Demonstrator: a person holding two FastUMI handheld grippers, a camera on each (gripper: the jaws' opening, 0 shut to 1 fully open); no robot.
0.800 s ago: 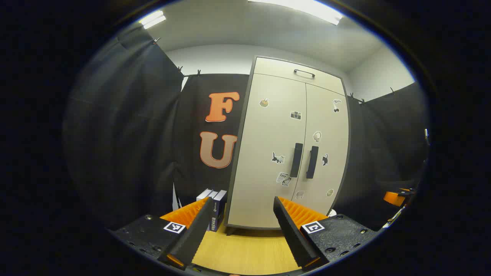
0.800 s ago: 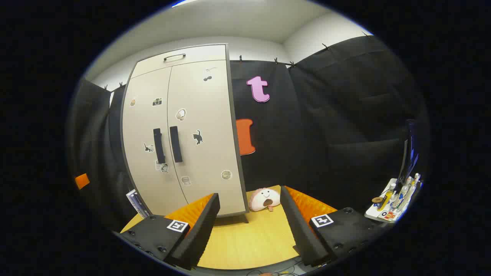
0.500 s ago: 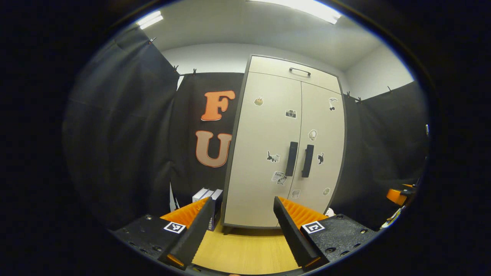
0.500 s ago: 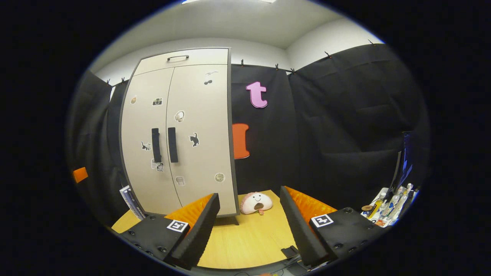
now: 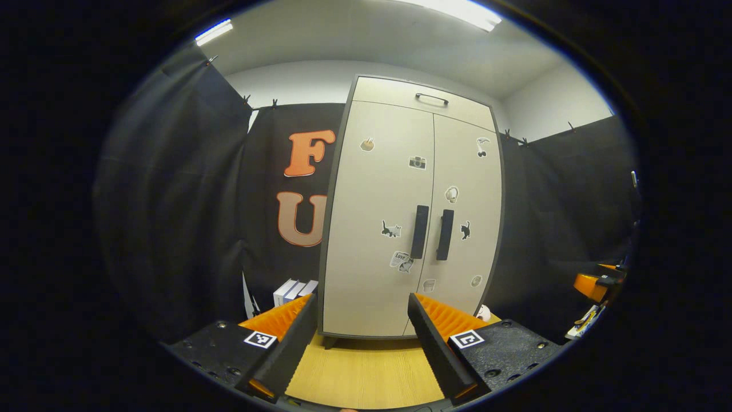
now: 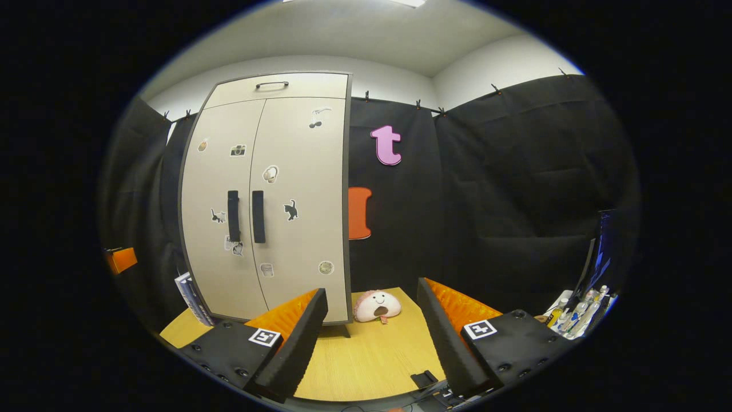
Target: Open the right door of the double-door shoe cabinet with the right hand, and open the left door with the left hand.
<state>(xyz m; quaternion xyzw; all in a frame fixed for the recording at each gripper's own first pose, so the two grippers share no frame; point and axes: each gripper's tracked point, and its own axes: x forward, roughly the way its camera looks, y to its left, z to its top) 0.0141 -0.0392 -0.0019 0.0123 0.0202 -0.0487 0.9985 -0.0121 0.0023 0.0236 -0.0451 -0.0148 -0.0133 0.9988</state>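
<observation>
A tall beige double-door shoe cabinet (image 5: 372,189) stands ahead with both doors closed and stickers on them. Two dark vertical handles sit side by side at the middle seam: the left door handle (image 5: 420,232) and the right door handle (image 5: 445,234). My left gripper (image 5: 361,300) is open, well short of the cabinet and roughly facing its left door. In the right gripper view the cabinet (image 6: 297,171) is off to the left, with its right door handle (image 6: 258,208). My right gripper (image 6: 372,289) is open and holds nothing, pointing right of the cabinet.
The cabinet stands on a light wooden surface (image 5: 366,377). Books (image 5: 294,290) lean at its left side. A pink plush toy (image 6: 376,306) lies by its right foot. A tray of small bottles (image 6: 575,315) is at the far right. Black cloth walls enclose the space.
In the left gripper view the cabinet has slid to the left and now faces the gripper more squarely. The right gripper view has shifted, showing more floor. Both doors stay closed, both grippers open.
</observation>
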